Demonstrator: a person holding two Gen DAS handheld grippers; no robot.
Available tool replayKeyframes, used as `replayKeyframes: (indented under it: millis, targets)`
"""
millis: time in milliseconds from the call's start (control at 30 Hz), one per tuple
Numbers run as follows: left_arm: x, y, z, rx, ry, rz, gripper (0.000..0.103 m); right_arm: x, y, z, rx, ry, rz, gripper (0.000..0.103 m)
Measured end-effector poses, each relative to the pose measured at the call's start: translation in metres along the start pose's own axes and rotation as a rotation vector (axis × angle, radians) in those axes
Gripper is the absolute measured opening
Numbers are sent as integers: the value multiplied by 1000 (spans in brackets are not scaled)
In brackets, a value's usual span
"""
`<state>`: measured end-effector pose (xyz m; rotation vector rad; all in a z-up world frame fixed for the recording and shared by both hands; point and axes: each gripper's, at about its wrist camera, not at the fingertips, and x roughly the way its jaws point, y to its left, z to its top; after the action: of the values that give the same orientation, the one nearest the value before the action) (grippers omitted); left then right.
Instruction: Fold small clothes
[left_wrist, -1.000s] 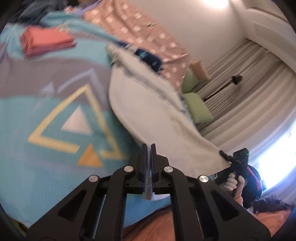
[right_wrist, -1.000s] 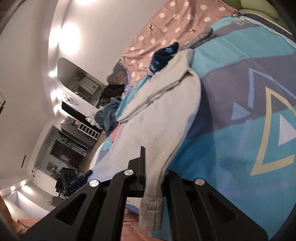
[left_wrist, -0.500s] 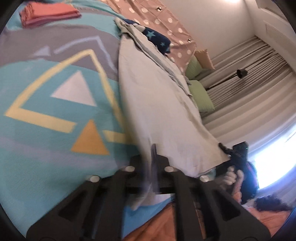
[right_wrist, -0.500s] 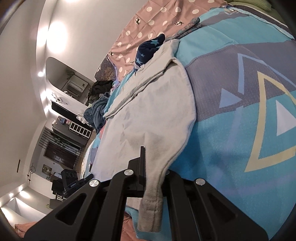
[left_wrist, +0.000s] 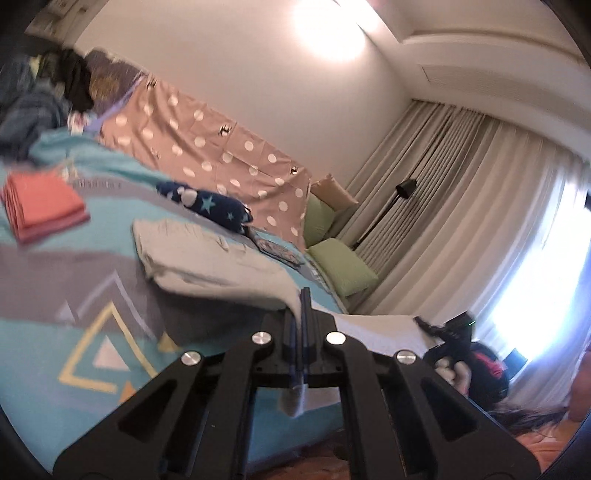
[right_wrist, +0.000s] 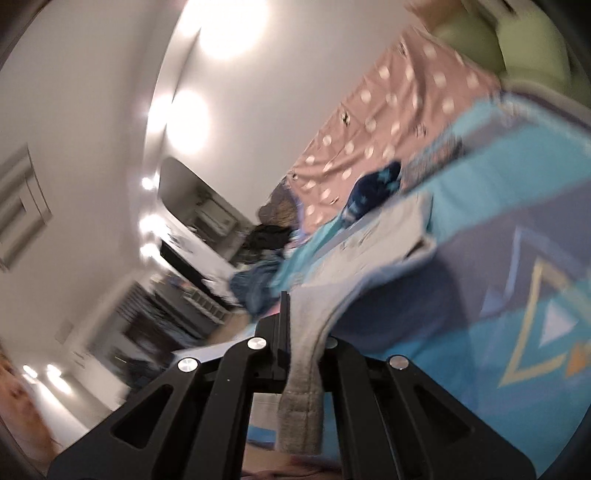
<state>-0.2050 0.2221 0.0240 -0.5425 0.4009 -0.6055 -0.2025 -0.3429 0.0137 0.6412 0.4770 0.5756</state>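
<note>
A light grey garment (left_wrist: 207, 258) lies across the blue patterned bedspread (left_wrist: 48, 332), its far end resting on the bed and its near edge lifted. My left gripper (left_wrist: 300, 295) is shut on one near corner of it, and a scrap of grey cloth hangs below the jaws. In the right wrist view the same grey garment (right_wrist: 369, 254) stretches away over the bed, and my right gripper (right_wrist: 291, 302) is shut on its other near corner, with the hem hanging down in front. The right gripper (left_wrist: 448, 328) also shows in the left wrist view, held by a hand.
A folded coral garment (left_wrist: 40, 205) lies on the bed at left. A navy star-print piece (left_wrist: 210, 205) sits behind the grey garment. A pink dotted sheet (left_wrist: 207, 147), green pillows (left_wrist: 341, 266), curtains (left_wrist: 461, 206) and a floor lamp (left_wrist: 404, 186) stand beyond. A dark clothes pile (right_wrist: 258, 280) lies at the bed's far end.
Both grippers have risen with the garment's near edge, lifting it off the bedspread. Both views have tilted up, showing more wall and ceiling.
</note>
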Motion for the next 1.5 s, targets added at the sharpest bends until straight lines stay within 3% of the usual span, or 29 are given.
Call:
replayKeyframes:
  millis: [67,267,533,1000,1367,1500]
  targets:
    - [13,3,14,12,-2,19,2,13,7,8,-60,1,-63,1]
    - [65,26,41,-39,9,61,2,60,-2,20,-104,15,-140,3]
    - [108,55,60,-75,24,112,2,98,-31,41,-74,14,-148,3]
    - [179,107,120,-144,25,176,2,186,-52,110,-101,41,-175,3]
    - [287,179,163,-188,109,250,2,290,-122,149,-16,148,-263,4]
    - [336,232,152,-246,183,333,2,343,-167,143,32,258,-329,14]
